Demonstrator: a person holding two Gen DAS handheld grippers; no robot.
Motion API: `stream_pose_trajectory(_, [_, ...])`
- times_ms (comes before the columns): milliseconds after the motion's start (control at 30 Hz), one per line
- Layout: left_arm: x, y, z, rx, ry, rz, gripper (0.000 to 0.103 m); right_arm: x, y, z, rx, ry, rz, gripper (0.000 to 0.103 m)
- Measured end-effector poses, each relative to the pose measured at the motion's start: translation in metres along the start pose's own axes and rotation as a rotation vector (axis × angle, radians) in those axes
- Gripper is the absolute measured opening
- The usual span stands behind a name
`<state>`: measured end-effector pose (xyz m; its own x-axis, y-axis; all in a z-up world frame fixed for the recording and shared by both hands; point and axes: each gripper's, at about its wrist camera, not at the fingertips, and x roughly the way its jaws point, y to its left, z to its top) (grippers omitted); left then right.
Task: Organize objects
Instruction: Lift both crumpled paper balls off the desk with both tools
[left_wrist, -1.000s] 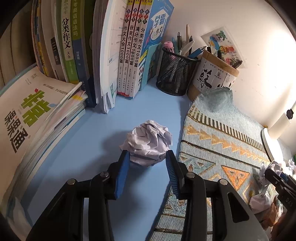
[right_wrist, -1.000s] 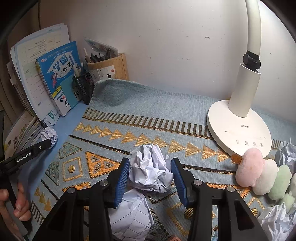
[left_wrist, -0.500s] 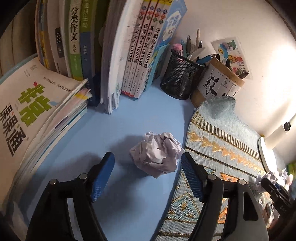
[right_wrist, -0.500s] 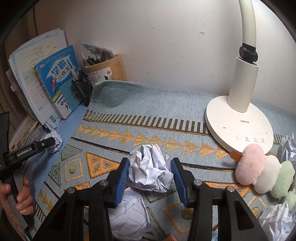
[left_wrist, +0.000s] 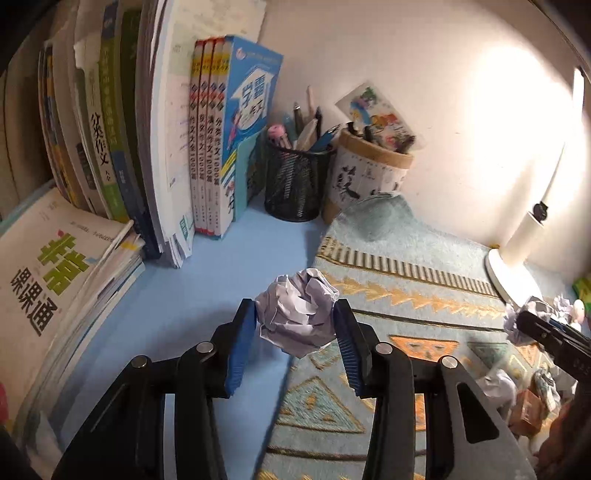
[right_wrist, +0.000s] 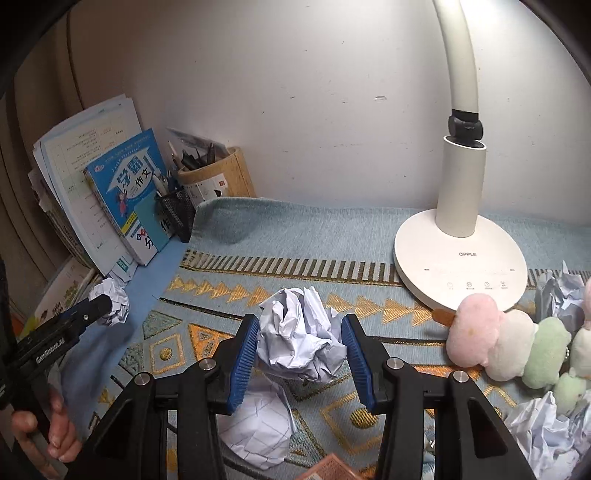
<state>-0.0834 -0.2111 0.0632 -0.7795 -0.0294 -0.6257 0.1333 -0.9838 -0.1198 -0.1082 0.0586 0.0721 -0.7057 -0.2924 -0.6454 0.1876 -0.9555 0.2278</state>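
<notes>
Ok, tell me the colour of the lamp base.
Creamy white lamp base; clearest in the right wrist view.

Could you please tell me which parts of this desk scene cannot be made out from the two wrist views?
- Left wrist view: the underside of the crumpled paper ball, hidden by the left gripper; lifted or resting cannot be told.
- Right wrist view: the lamp head, cut off by the top edge.
- Right wrist view: a brown item at the bottom edge, cut off, unidentifiable.
- Right wrist view: the pens in the mesh pen cup, too small to tell apart.
</notes>
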Motion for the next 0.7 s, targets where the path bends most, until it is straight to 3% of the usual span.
stream_pose_trajectory(133, [-0.045,-0.042,-0.013,0.075,-0.053,-0.036,0.040,-0.033,-0.001,-0.012,0.029,0.009,-0.012,0.046])
stream_pose_trajectory(300, [-0.099,-0.097,-0.048,0.138,-0.055,-0.079,0.040,-0.088,-0.006,-0.037,0.058,0.010,-0.019,0.046])
stream_pose_trajectory(433, [-0.117,-0.132,-0.074,0.143,-0.035,-0.147,0.040,-0.134,-0.020,-0.068,0.051,-0.004,-0.005,0.046])
stream_pose_trajectory(500, [-0.129,-0.149,-0.089,0.151,-0.025,-0.187,0.040,-0.152,-0.026,-0.085,0.021,-0.019,-0.043,0.046])
stream_pose_trajectory(700, [-0.133,-0.199,-0.131,0.190,0.019,-0.262,0.040,-0.178,-0.057,-0.126,0.005,0.002,-0.076,0.046])
